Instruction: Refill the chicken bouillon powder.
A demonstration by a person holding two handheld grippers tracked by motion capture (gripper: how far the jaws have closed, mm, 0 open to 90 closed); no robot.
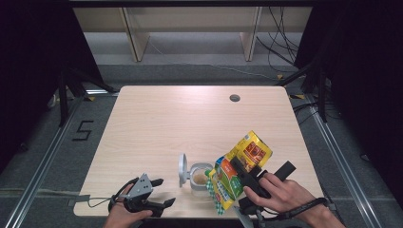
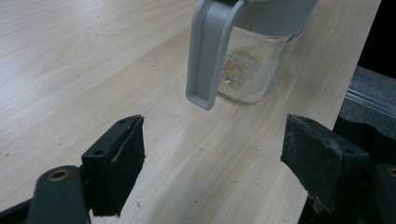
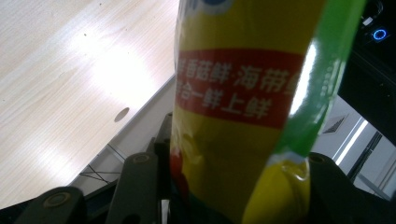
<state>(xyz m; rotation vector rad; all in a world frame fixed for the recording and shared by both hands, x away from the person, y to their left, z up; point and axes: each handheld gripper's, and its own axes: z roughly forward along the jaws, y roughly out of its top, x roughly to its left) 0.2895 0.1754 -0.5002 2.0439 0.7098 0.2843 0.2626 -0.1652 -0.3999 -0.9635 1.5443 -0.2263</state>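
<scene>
Near the table's point(image 1: 157, 118) front edge: one clear container point(image 1: 200, 178), grey hinged lid point(image 1: 182, 169) flipped open, pale granules inside; one yellow-and-green seasoning pouch point(image 1: 239, 168), tilted over its mouth, pinched in the right gripper point(image 1: 247, 172). Left gripper point(image 1: 161, 192), jaws spread and empty, rests beside the container. Step judged: pouring; next calls for tipping the pouch further, mouth kept over the opening.

Glossy foil packet point(image 3: 243, 93); clear plastic jar point(image 2: 252, 70); matt wood-grain table point(image 1: 157, 123).
</scene>
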